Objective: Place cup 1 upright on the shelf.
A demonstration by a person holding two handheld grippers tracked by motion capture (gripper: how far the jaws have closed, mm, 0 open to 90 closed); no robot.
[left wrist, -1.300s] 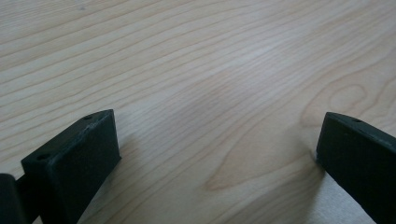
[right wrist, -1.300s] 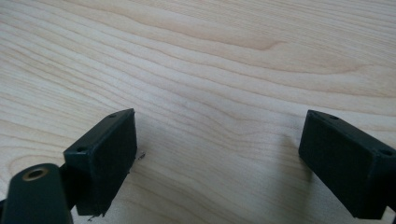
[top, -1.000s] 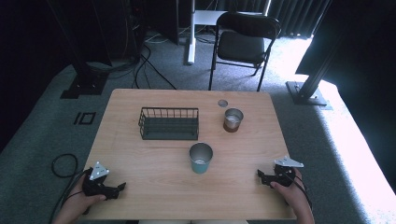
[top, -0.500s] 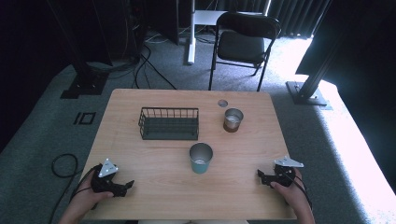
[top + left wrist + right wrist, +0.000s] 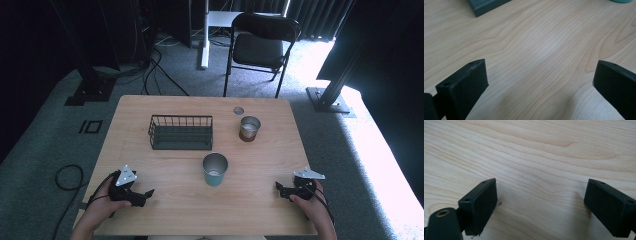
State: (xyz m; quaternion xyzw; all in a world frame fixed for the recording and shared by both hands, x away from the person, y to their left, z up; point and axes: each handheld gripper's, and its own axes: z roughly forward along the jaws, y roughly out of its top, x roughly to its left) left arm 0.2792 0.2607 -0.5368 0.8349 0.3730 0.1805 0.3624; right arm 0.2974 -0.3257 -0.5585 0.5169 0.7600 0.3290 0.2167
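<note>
My left gripper [image 5: 141, 194] rests low over the near-left part of the table [image 5: 165, 220], jaws spread wide and holding nothing; in the left gripper view only bare wood lies between them. My right gripper [image 5: 283, 188] sits at the near-right part, its jaws equally wide apart and also empty, pointing inward across the table.

The teal cup [image 5: 215, 170] stands upright between the two grippers and somewhat ahead of both, its long axis vertical and its mouth open upward. From my left fingers it lies ahead and to the right; its base just shows at the top right edge of the left gripper view [image 5: 622, 1]. From my right fingers it lies ahead and to the left. Both grippers stand about equally far from it, the left pointing more nearly toward it.

Beyond the cup, ahead of my left fingers, sits the wire basket [image 5: 181, 132], near but not touching the cup. The metal cup [image 5: 249, 128] stands farther ahead to the right, with a small round lid [image 5: 238, 110] just behind it. Open wood lies on every side of the teal cup, so I judge a sideways approach from either hand unobstructed.
</note>
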